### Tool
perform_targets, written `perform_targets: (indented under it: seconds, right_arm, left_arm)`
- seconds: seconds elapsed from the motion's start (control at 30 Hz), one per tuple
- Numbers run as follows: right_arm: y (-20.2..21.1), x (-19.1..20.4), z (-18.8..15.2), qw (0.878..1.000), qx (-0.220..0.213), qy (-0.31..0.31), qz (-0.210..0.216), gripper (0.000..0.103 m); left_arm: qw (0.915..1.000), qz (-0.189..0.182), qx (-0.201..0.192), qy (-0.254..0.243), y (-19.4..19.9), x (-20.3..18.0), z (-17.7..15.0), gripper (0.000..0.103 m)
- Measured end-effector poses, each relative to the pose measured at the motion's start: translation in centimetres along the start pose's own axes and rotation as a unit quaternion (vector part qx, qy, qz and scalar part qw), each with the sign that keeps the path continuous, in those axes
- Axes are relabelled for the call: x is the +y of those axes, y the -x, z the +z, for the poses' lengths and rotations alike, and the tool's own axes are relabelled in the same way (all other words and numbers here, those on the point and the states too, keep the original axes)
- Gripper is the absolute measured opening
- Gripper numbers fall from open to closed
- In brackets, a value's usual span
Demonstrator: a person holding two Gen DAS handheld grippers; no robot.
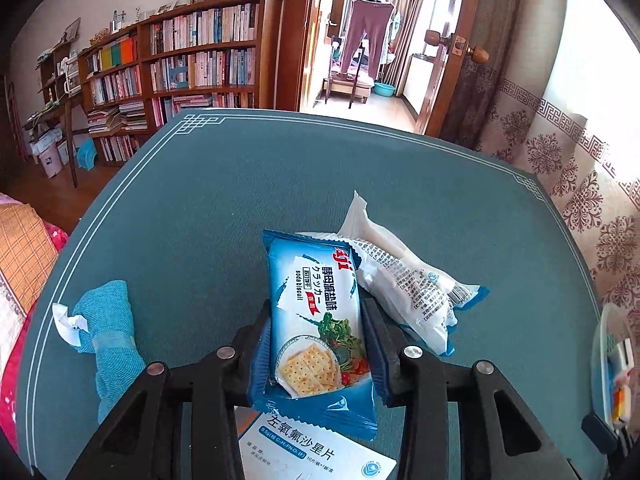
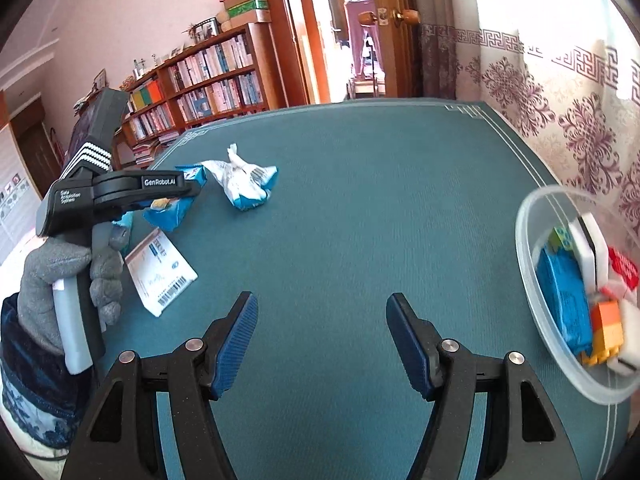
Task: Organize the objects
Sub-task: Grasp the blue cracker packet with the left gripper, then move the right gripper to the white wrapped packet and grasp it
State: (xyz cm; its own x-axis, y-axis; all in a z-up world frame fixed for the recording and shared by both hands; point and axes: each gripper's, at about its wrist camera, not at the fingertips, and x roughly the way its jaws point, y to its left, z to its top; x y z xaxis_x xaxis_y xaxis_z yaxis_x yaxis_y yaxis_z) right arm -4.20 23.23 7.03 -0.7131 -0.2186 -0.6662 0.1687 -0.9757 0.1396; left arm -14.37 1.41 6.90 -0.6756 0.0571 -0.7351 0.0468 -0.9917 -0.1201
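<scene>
Hiding medicine box (image 1: 316,452) beneath gripped cracker packet (image 1: 316,320).

A teal cloth with a thin white border line covers the table (image 2: 360,200). Lying on it toward the left are a white and blue snack wrapper (image 2: 244,180), a white medicine box (image 2: 160,272) printed with a barcode, and a rolled teal towel (image 1: 108,332) with a bit of white paper at its end. At the right edge stands a clear plastic bowl (image 2: 528,240) holding coloured blocks and small packets.
</scene>
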Motion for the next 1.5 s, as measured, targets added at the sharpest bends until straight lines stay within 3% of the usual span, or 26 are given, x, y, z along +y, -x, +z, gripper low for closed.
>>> perform_targets:
  seconds: [0.2,0.47,0.83,1.0,1.13,1.5]
  right_arm:
    - [-3.8,3.6,4.5,0.998,-0.008,0.054,0.022,0.068]
    - [-9.9,7.0,8.7,0.994,0.018,0.104,0.031,0.068]
    - [-16.2,10.4,9.7,0.976,0.088,0.198,0.035,0.068]
    - [-18.1,9.6,8.9,0.977,0.111,0.174,0.046,0.067]
    - [-17.8,8.7,8.9,0.981,0.105,0.155,0.043,0.052]
    - [-15.0,6.0,7.1,0.991,0.098,0.077,0.050,0.052]
  left_arm:
    - [0.9996,-0.012,-0.018,0.019,1.3,1.3,0.5,0.043]
    - [0.9984,0.002,-0.016,0.055,0.8,3.5,0.8,0.043]
    - [0.9973,-0.008,-0.014,0.072,0.9,4.3,0.7,0.043]
    - [0.9973,-0.009,-0.008,0.072,0.5,4.3,0.6,0.043]
    - [0.9973,-0.010,-0.004,0.072,0.2,4.2,0.5,0.043]
    - [0.9980,-0.025,-0.004,0.059,0.2,3.2,0.1,0.043]
